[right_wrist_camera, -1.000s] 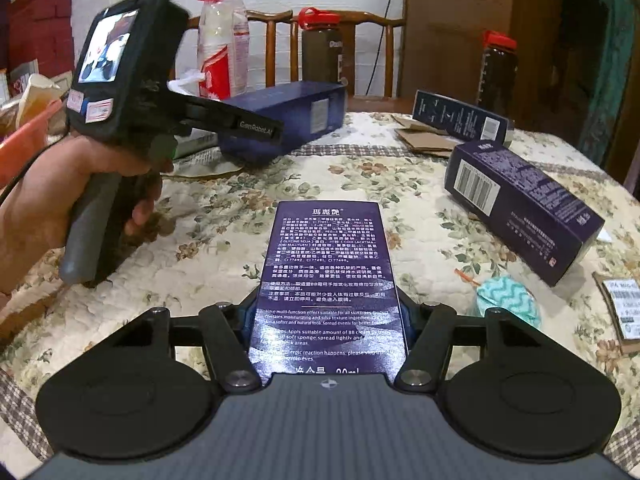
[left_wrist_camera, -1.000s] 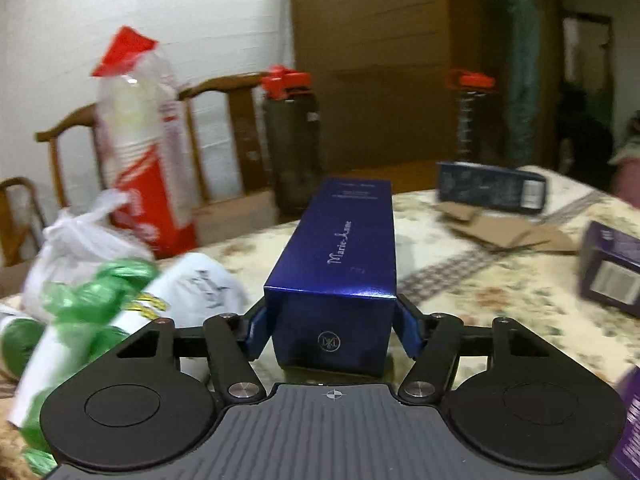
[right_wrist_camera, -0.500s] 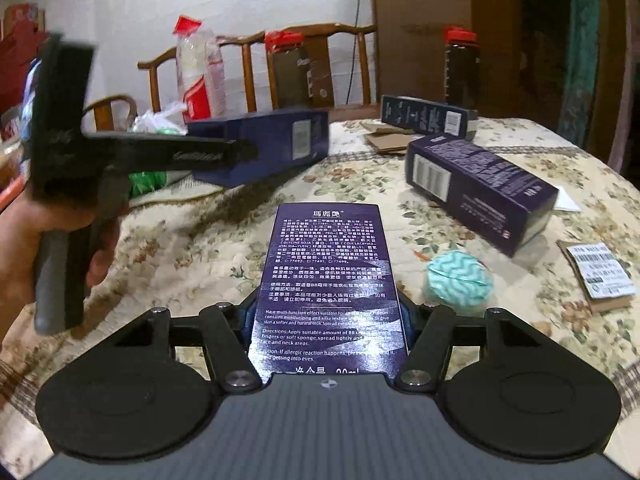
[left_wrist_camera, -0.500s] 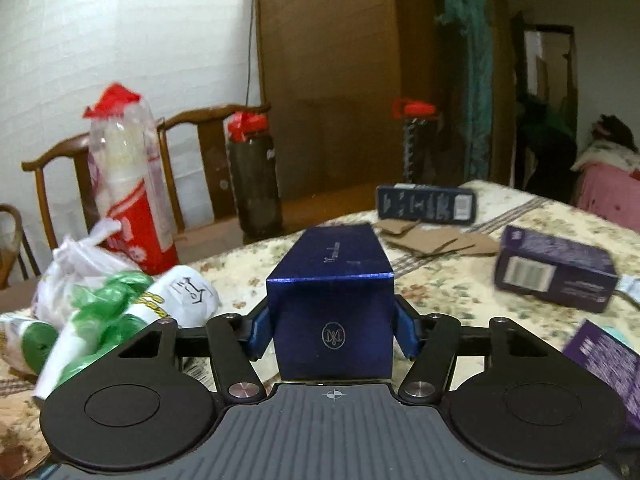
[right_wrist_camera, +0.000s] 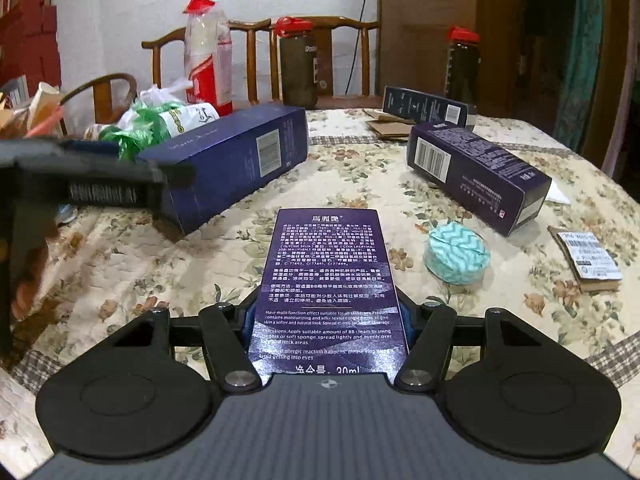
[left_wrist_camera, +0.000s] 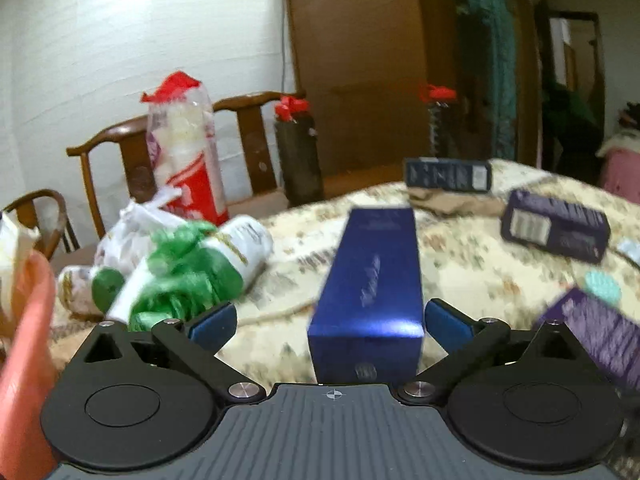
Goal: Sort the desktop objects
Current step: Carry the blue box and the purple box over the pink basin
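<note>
In the left wrist view a shiny blue box (left_wrist_camera: 368,288) lies lengthwise between the fingers of my left gripper (left_wrist_camera: 328,322). The jaws are opening: the left pad (left_wrist_camera: 212,320) stands well clear of the box and the right pad (left_wrist_camera: 444,324) sits just beside it. The right wrist view shows the same blue box (right_wrist_camera: 240,160) on the flowered tablecloth (right_wrist_camera: 200,264), with the left gripper (right_wrist_camera: 100,184) at its near end. My right gripper (right_wrist_camera: 326,320) is shut on a purple box (right_wrist_camera: 328,280) with white printed text, which points away from me.
Another purple box (right_wrist_camera: 476,168) and a dark box (right_wrist_camera: 424,106) lie at the back right. A teal round pad (right_wrist_camera: 456,254) and a cardboard label (right_wrist_camera: 588,256) lie on the right. Green and white bags (right_wrist_camera: 160,124), a sleeve of cups (right_wrist_camera: 208,56), two dark bottles (right_wrist_camera: 298,68) and chairs stand behind.
The left jaws have swung wide apart and let go of the blue box, and the left gripper has shifted sideways. The right gripper still grips its purple box.
</note>
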Available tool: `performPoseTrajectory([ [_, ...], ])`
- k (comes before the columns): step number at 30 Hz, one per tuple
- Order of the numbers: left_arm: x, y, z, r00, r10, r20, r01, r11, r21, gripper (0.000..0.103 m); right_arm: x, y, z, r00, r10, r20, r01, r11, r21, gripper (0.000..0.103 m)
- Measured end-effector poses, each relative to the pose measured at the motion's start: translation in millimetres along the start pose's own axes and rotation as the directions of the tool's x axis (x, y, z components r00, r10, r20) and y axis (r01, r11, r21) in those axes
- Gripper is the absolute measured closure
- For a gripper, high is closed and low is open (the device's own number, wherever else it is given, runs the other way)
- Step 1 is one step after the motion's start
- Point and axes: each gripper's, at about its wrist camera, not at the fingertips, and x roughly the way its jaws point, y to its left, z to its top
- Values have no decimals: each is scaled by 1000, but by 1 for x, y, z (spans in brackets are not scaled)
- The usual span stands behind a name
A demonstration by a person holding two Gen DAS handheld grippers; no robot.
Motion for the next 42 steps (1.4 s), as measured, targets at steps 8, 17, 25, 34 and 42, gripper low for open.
performPoseTrajectory([
  [8,48,-14,25,993,1,-116,7,998,66,0,8,2,2,999,-48,-14,48,999,-2,18],
  [17,74,-36,-3,992,26,-124,-5,986,166,14,17,-3,5,996,-78,-42,79,997,12,5],
  [25,57,-28,-1,993,-80,-91,82,996,22,38,13,7,6,996,-91,-12,92,995,46,37],
  [34,9,-29,15,996,-84,40,83,996,35,38,-5,16,7,993,-114,28,113,993,42,37],
  [42,-62,-8,46,986,-61,158,59,998,14,37,-40,31,32,988,-106,112,104,994,26,37],
])
